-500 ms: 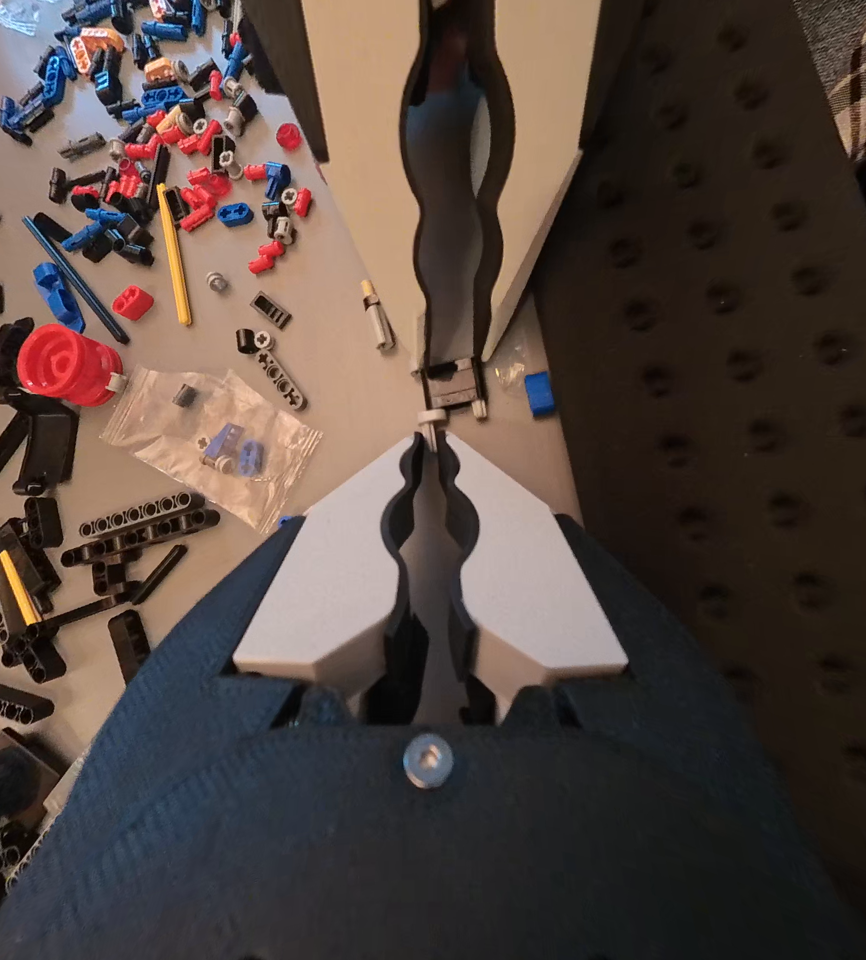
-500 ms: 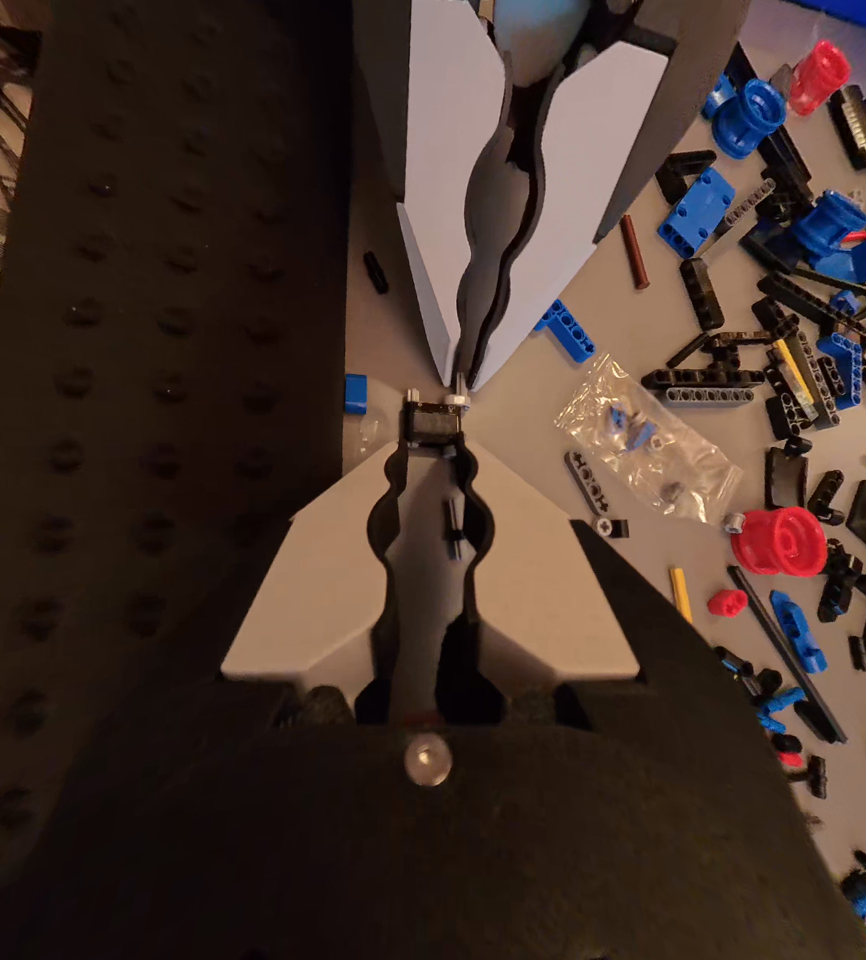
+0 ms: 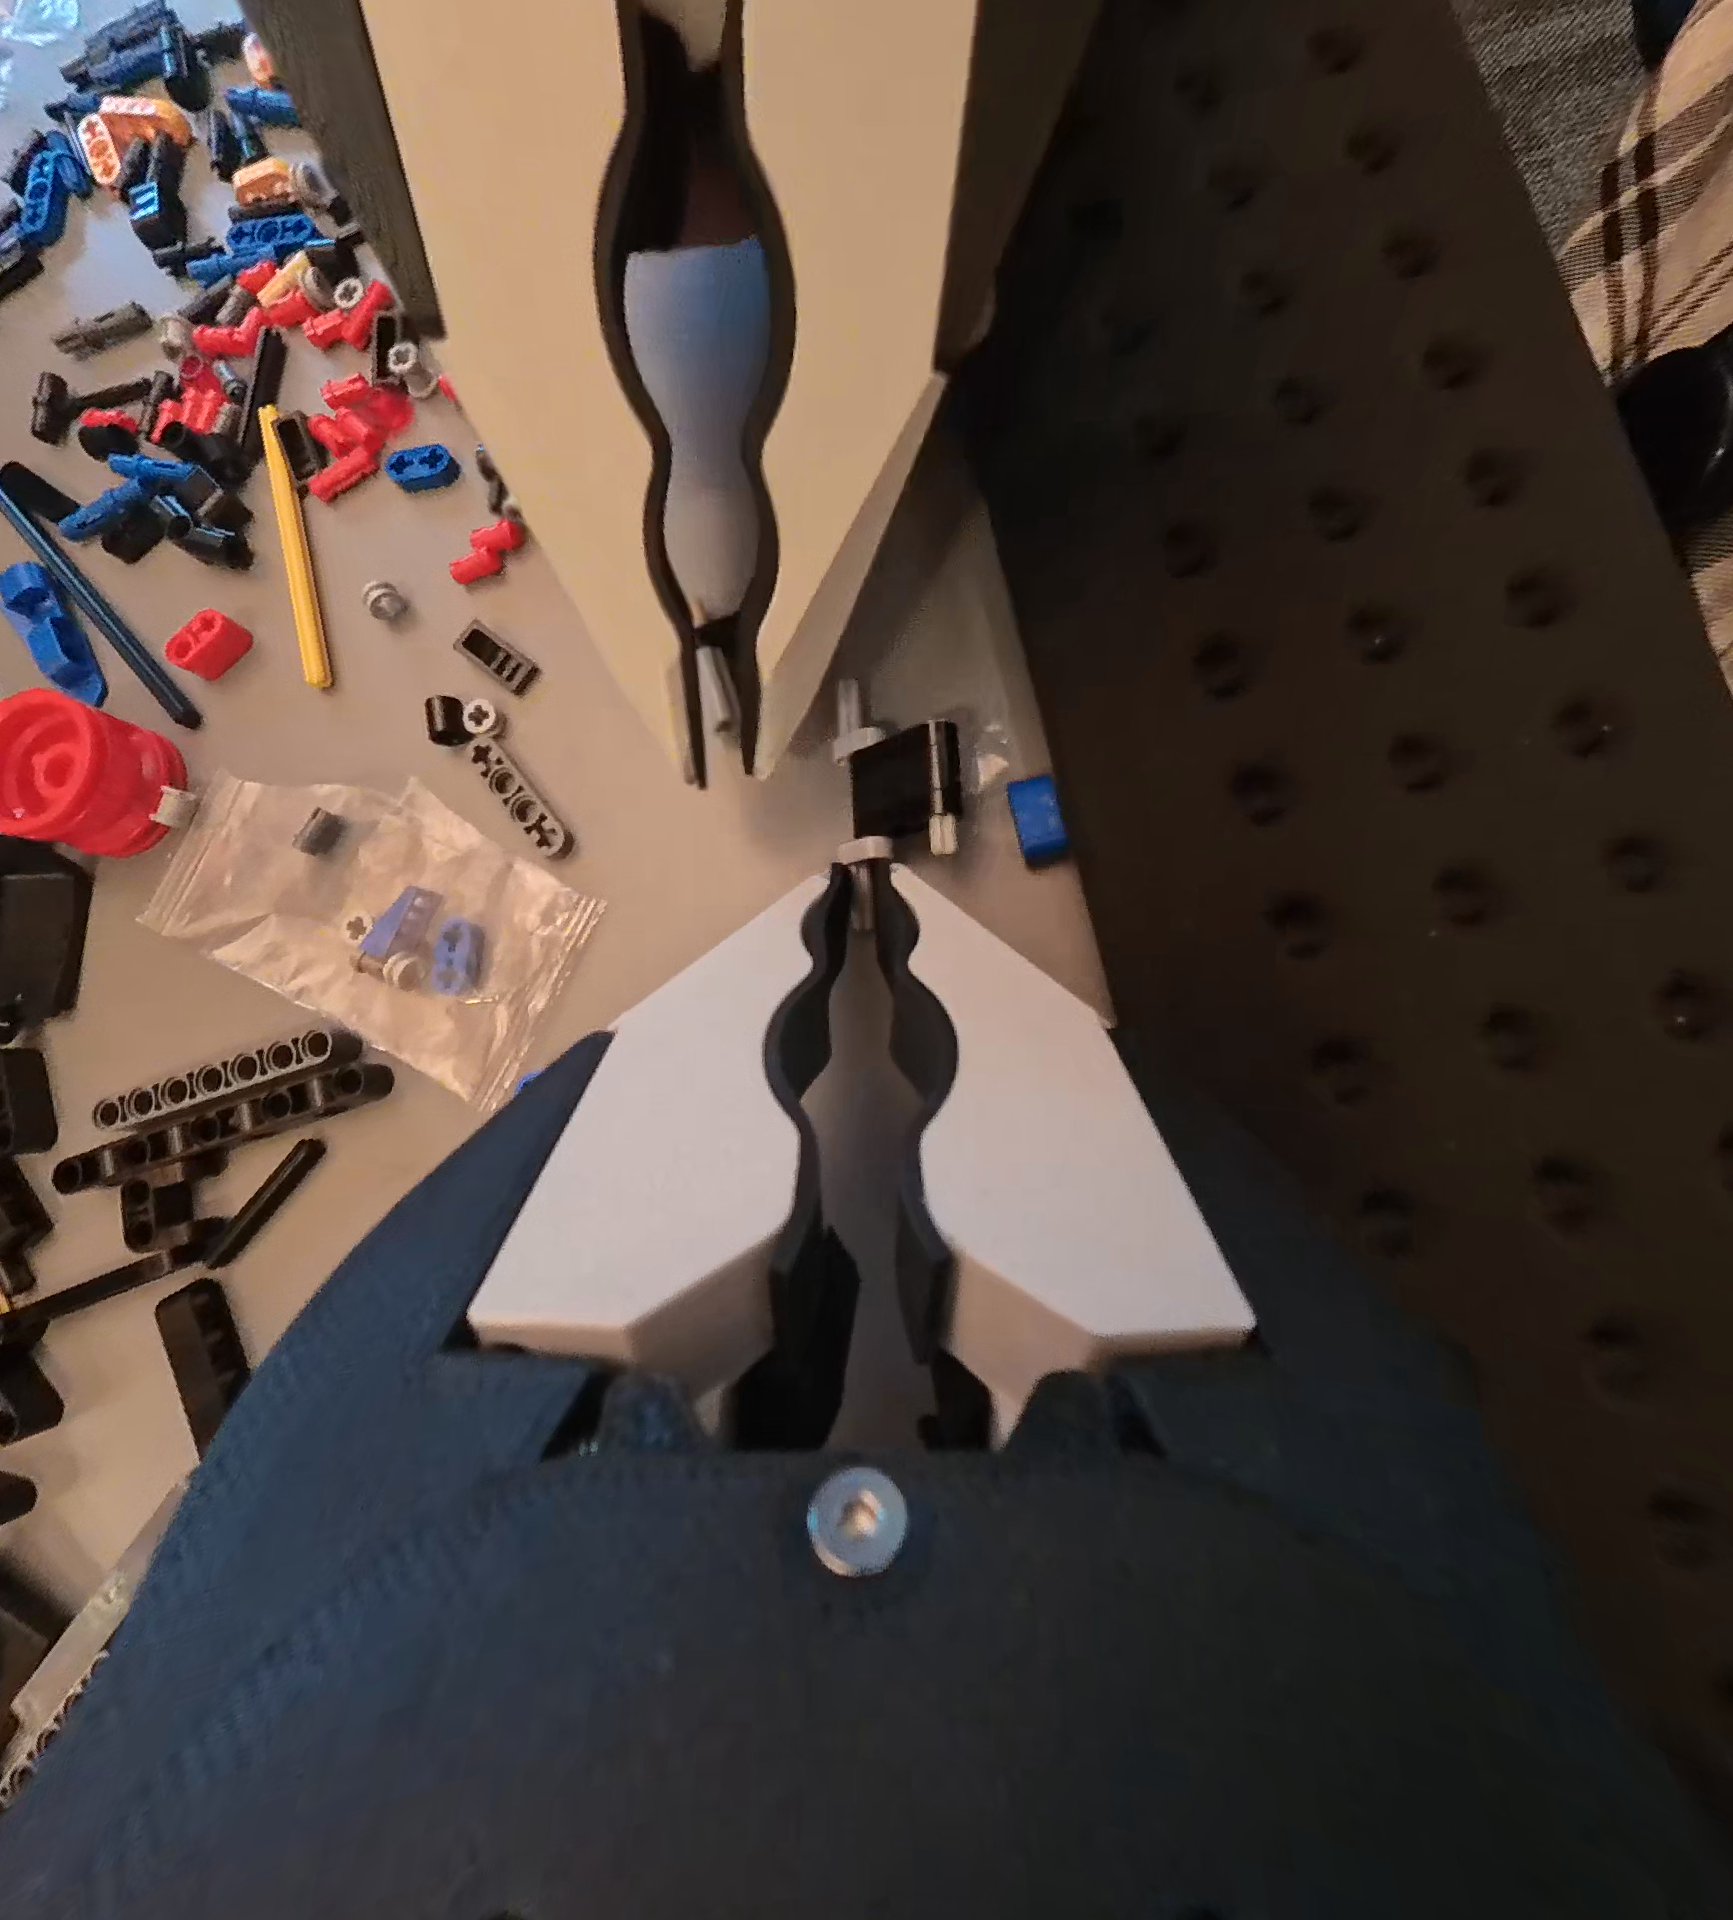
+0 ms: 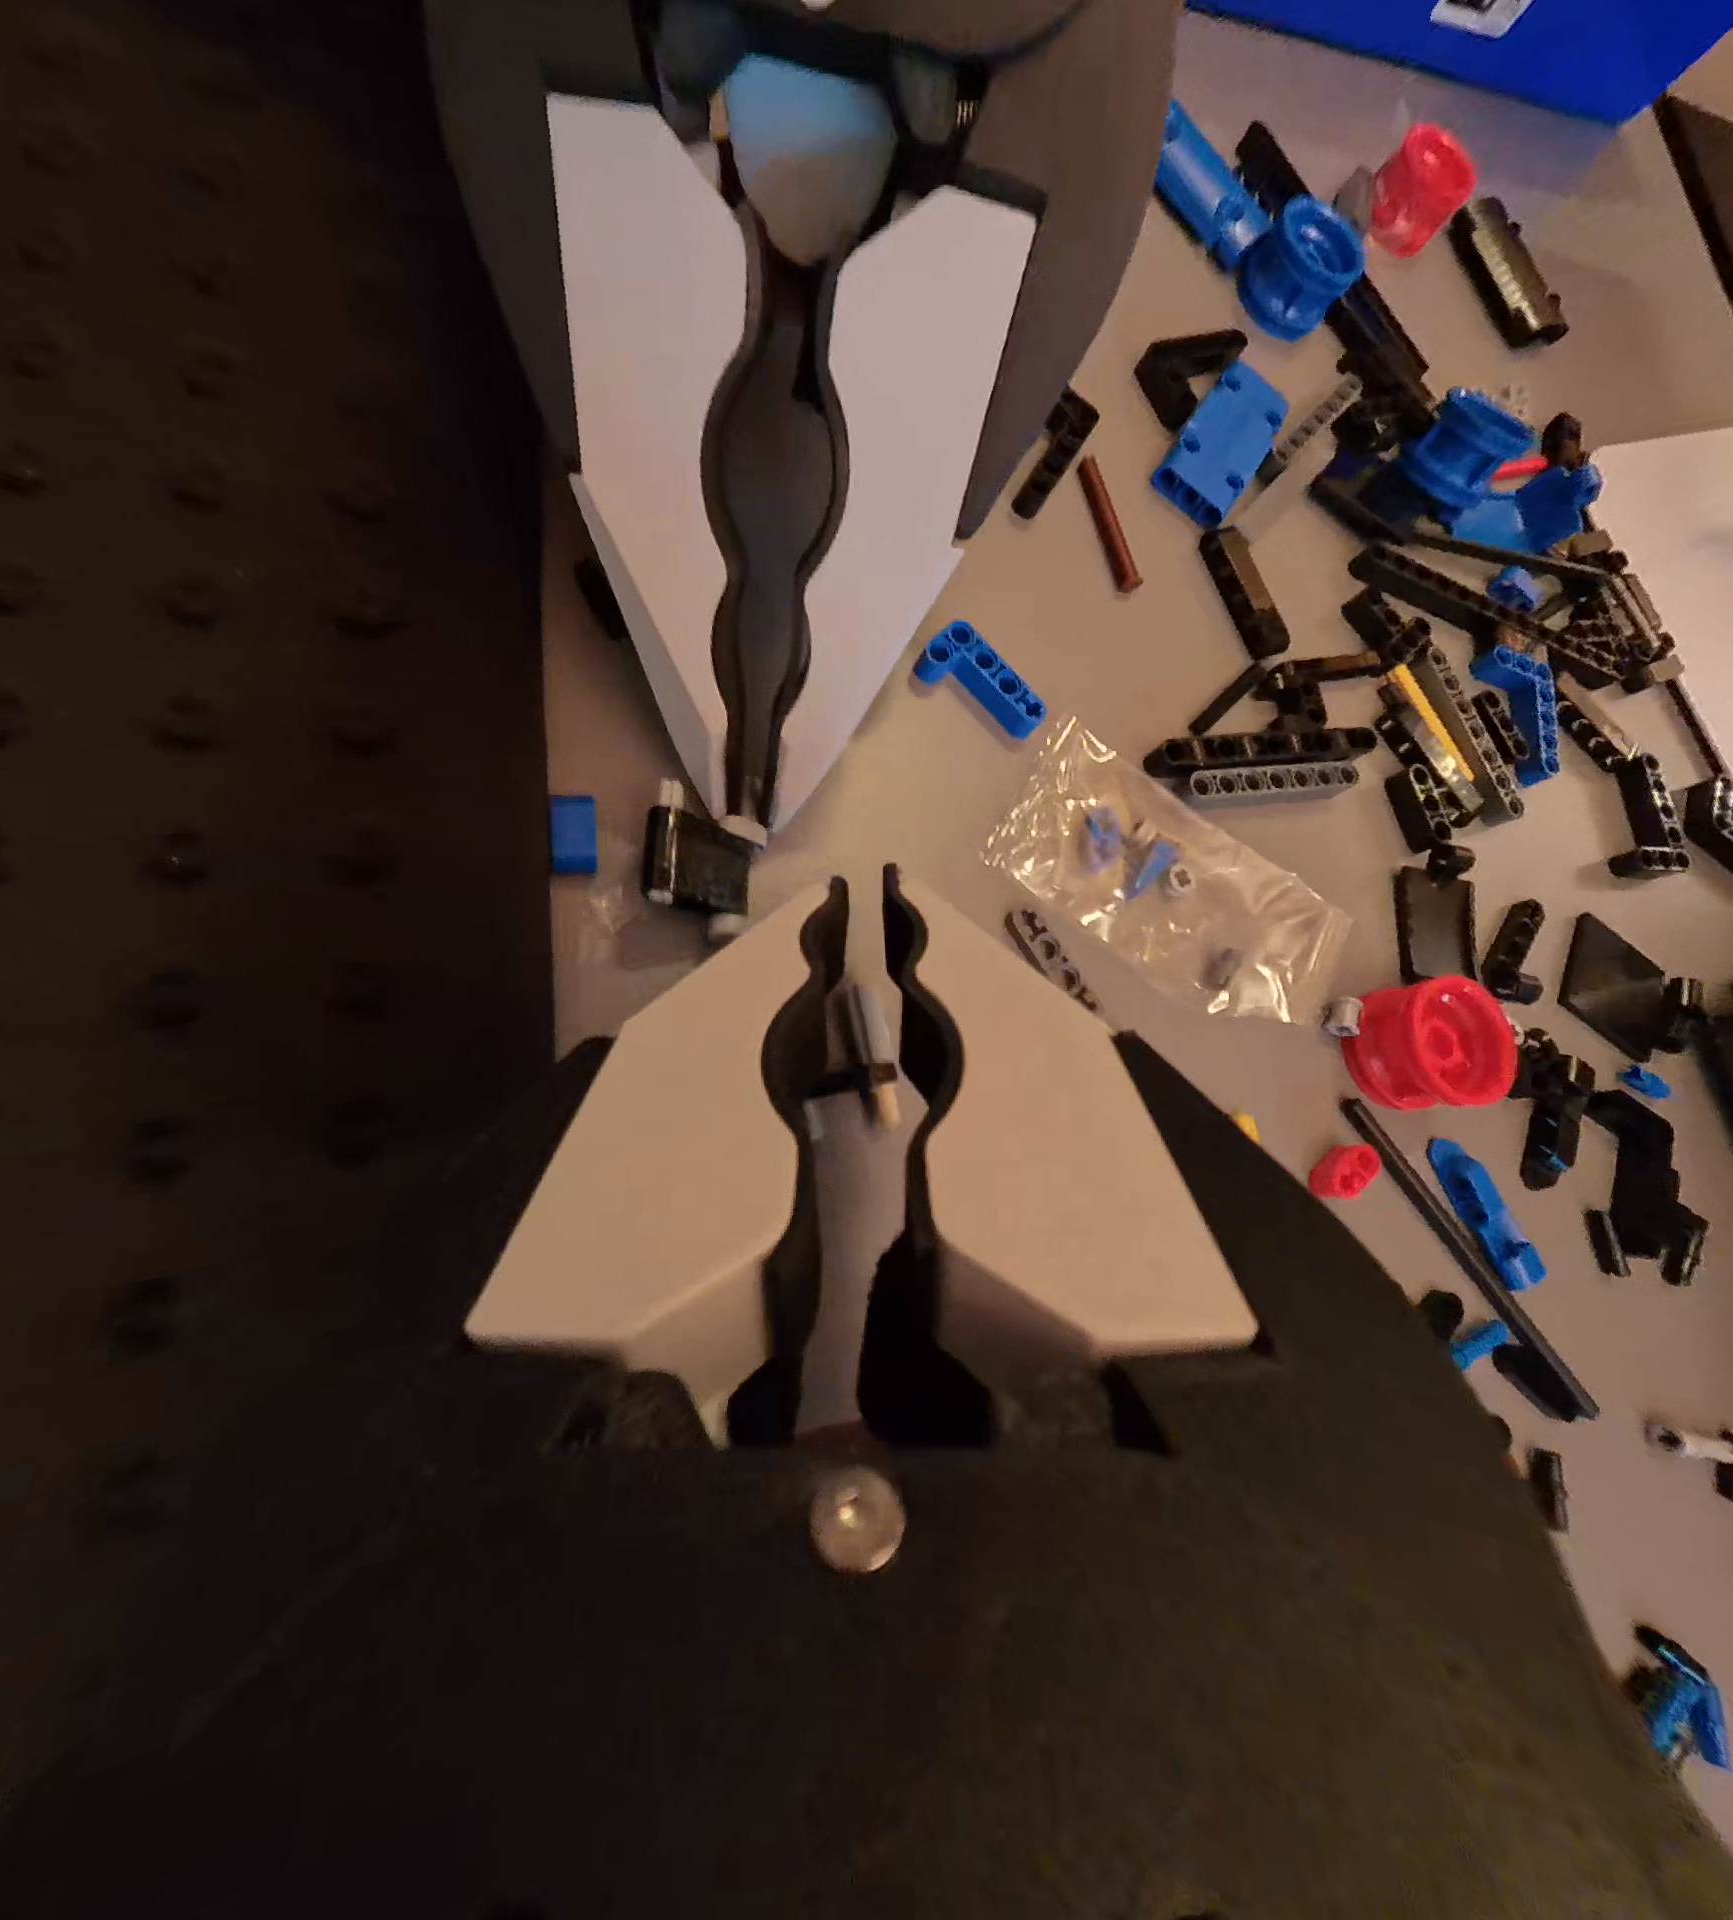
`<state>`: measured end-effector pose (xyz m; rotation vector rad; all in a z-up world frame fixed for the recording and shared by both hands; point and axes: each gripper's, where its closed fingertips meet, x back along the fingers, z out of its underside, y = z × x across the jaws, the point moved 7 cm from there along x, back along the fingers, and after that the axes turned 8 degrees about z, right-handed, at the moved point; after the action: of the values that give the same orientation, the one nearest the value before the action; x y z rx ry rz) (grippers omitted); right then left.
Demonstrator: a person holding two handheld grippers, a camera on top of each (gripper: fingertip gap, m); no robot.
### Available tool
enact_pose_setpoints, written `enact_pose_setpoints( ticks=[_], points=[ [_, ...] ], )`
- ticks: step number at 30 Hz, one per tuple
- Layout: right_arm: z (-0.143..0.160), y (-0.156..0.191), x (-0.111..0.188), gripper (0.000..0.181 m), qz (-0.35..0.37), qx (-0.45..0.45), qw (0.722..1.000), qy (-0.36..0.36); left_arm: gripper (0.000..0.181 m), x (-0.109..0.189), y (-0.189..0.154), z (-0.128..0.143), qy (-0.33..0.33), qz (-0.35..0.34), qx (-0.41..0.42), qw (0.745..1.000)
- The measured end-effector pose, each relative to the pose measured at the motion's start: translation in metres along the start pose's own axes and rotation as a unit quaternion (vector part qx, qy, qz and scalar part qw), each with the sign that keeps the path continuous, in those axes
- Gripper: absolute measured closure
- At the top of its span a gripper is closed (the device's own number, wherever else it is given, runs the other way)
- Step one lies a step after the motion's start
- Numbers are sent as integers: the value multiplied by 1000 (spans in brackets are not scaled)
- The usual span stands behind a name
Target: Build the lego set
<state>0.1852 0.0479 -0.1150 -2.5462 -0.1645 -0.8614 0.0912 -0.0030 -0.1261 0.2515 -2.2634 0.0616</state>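
You have the small black brick assembly with pale grey pins (image 3: 901,781) lying on the grey tabletop just beside a small blue tile (image 3: 1038,819), by the dark studded baseplate's (image 3: 1464,935) edge.

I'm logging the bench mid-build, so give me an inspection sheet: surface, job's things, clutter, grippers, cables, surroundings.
Surface: grey table, dark studded mat beside it.
Job's things: black pinned assembly; grey pin on the table.
Clutter: loose pieces, clear bag, red wheel.
Grippers: left gripper fingers shut on the assembly's pin; right gripper slightly open over the grey pin.
Cables: nothing seen.
Surroundings: blue box, plaid fabric.
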Motion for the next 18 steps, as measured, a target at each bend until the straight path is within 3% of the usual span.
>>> enact_pose_setpoints(
  ticks=[4,7,12,18],
  points=[
    [3,11,10,164,-62,4,998,-7,178,0,2,1,-6,3,18,1000],
    [5,15,9,158,-67,17,998,2,178,1,4,1,-10,10,31,999],
    [0,17,0,167,-56,32,998,6,178,2,8,3,-9,10,52,999],
    [1,6,1,175,-72,-35,997,1,178,2,8,3,-12,15,52,998]
  ],
)
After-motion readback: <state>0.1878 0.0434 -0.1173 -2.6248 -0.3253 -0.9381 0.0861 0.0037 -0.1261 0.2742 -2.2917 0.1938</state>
